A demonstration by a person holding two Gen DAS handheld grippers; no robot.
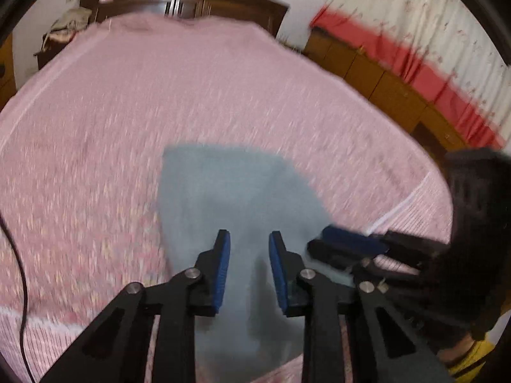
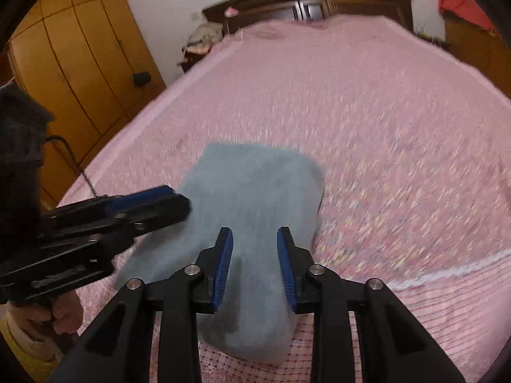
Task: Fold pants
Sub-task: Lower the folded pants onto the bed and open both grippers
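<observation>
Slippage is the main worry here: the grey-blue pants [image 2: 252, 191] lie bunched on the pink bed cover [image 2: 383, 127] near the bed's near edge, and both tools hang over them with fingers parted, neither pressing on cloth as far as the blurred views show. The left gripper [image 1: 249, 249] and right gripper [image 2: 255, 245] sit close together, so they could knock each other or pinch only the top layer, dragging the fabric askew. A grab that also catches the bed cover would likely spoil the fold.
</observation>
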